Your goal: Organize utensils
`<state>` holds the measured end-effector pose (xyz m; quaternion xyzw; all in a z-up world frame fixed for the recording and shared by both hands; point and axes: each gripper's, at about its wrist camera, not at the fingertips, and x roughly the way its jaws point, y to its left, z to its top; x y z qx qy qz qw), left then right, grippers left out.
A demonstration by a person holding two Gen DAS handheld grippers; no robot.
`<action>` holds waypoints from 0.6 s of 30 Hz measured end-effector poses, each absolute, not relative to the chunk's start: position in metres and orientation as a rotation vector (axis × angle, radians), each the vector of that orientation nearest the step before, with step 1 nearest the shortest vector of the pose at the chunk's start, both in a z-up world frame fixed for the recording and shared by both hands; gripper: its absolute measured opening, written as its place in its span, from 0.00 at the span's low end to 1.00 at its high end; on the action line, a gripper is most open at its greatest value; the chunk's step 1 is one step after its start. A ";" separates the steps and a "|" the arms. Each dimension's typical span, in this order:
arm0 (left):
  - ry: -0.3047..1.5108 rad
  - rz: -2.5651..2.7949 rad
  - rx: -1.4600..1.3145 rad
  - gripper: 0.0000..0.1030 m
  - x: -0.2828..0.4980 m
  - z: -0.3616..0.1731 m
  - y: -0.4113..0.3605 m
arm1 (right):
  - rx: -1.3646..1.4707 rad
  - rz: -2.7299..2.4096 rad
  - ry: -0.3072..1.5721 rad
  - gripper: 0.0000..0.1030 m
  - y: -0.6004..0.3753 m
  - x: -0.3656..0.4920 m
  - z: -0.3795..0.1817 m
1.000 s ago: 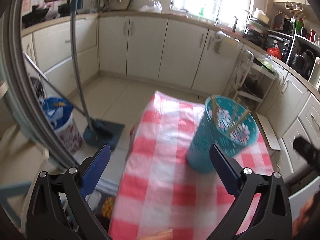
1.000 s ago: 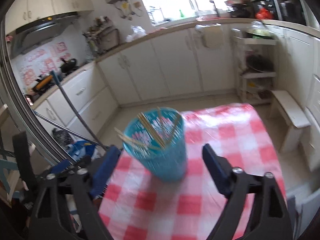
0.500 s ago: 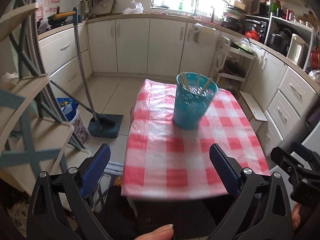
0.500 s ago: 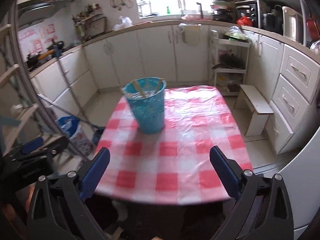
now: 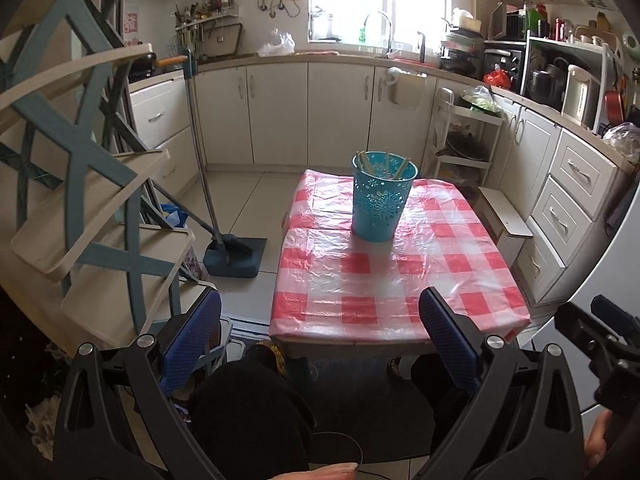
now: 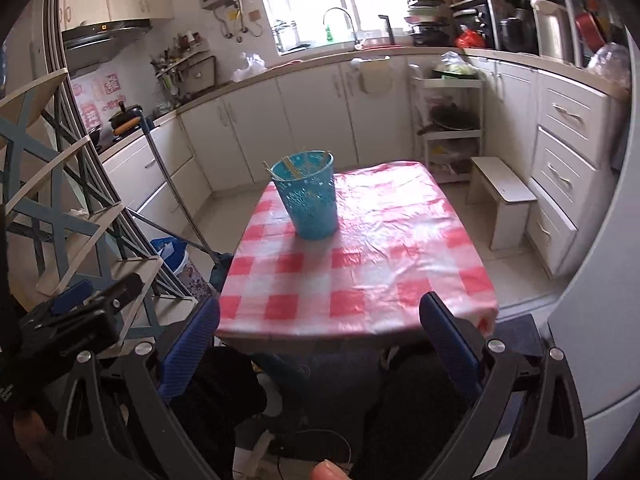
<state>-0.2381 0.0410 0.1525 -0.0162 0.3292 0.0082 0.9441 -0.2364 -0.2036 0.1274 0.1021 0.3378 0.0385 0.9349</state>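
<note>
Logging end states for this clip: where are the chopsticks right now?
In both wrist views the chopsticks stand inside the teal perforated cup, which sits on the far half of the red-checked tablecloth, well ahead of both grippers.

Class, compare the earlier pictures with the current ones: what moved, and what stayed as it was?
Both tools, the left tool and the right tool, pulled back from the teal holder to beyond the table's near edge. Nothing was gripped or released. The holder stayed upright with its chopsticks inside; both tools remained open.
</note>
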 end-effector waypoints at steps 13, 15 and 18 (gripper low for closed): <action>0.635 0.024 -0.010 0.92 -0.283 0.164 0.038 | 0.162 0.080 0.651 0.93 -0.185 -0.282 0.138; 0.630 0.028 -0.004 0.92 -0.285 0.165 0.038 | 0.158 0.080 0.639 0.93 -0.184 -0.287 0.141; 0.623 0.026 0.002 0.92 -0.290 0.168 0.037 | 0.150 0.083 0.622 0.93 -0.181 -0.295 0.145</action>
